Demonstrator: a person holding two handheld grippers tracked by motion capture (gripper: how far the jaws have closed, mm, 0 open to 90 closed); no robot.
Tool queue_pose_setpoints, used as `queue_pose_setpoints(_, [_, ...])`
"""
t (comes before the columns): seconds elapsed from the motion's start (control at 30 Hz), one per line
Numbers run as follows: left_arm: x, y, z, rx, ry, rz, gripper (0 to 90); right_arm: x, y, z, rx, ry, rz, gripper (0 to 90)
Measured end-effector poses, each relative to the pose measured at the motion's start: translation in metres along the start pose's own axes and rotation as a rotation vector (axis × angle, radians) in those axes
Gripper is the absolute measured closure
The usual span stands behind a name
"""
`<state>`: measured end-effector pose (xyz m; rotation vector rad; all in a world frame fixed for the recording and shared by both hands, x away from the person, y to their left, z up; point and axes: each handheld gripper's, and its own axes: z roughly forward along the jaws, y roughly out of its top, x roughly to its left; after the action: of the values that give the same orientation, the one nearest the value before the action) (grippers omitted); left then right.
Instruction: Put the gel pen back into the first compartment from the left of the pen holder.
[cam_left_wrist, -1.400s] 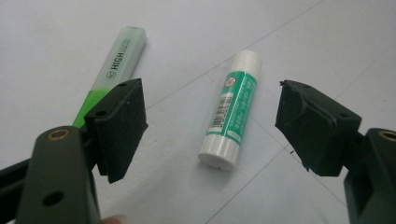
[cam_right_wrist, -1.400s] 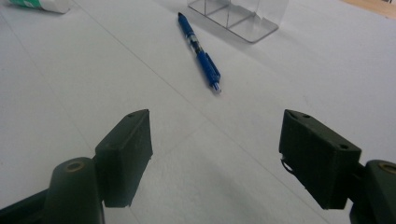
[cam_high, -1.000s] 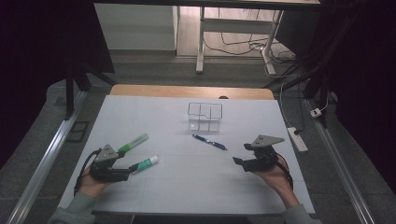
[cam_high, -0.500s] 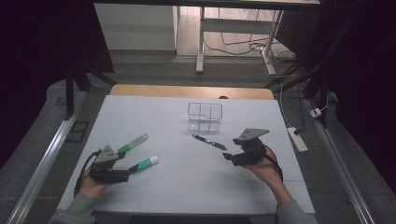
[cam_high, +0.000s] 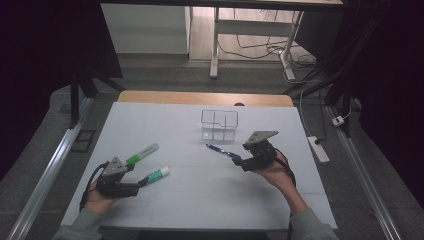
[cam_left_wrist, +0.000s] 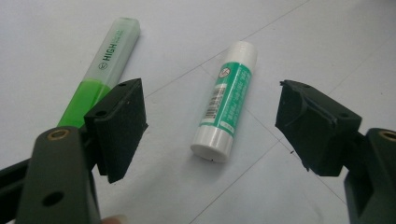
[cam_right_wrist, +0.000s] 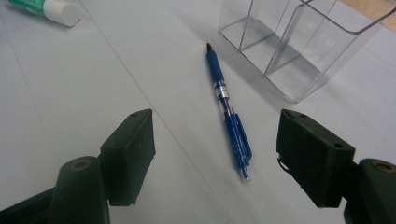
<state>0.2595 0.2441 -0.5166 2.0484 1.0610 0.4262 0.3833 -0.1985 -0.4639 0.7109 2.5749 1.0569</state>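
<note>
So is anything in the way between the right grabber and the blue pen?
No. The right gripper has its jaws open, with the blue pen lying flat on the bare white table between them. The clear organizer stands beyond the pen, off to one side.

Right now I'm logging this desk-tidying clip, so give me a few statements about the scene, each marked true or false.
1. The right gripper has its fingers open around the blue pen. True.
2. The pen is already in the clear organizer. False: it lies on the table beside it.
3. The left gripper is shut on the glue stick. False: it is open, the stick lying free.
4. A green highlighter lies beside the glue stick. True.
</note>
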Motion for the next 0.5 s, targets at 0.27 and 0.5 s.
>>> queue_pose_setpoints(0.27, [-0.001, 0.000, 0.002, 0.006, -0.002, 0.007, 24.2, -0.004, 0.009, 0.015, 0.021, 0.010, 0.001, 27.5])
queue_pose_setpoints(0.5, [-0.001, 0.000, 0.001, 0.006, -0.002, 0.008, 24.2, -0.007, 0.016, 0.024, 0.038, 0.021, -0.003, 28.0])
